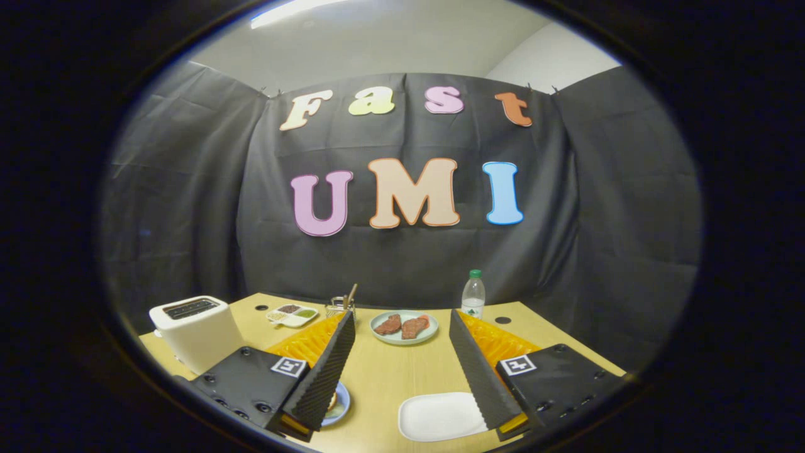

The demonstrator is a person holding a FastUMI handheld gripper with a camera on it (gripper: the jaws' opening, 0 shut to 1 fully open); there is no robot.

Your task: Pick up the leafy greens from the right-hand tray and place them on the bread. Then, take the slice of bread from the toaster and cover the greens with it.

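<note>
Jaws spread, gripping nothing; round plate (404,339) beyond holds two meat pieces (402,326).

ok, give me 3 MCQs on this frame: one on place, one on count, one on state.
1. Where is the toaster?
A. beyond the left finger
B. between the fingers
C. beside the bottle

2. How many pieces of meat lie on the round plate?
A. one
B. two
C. four

3. How does the gripper stand?
A. shut on the bottle
B. shut on nothing
C. open, holding nothing

Key: 1 A, it stands at the table's left corner; 2 B, two brown pieces lie side by side; 3 C, a wide gap shows bare table.
</note>
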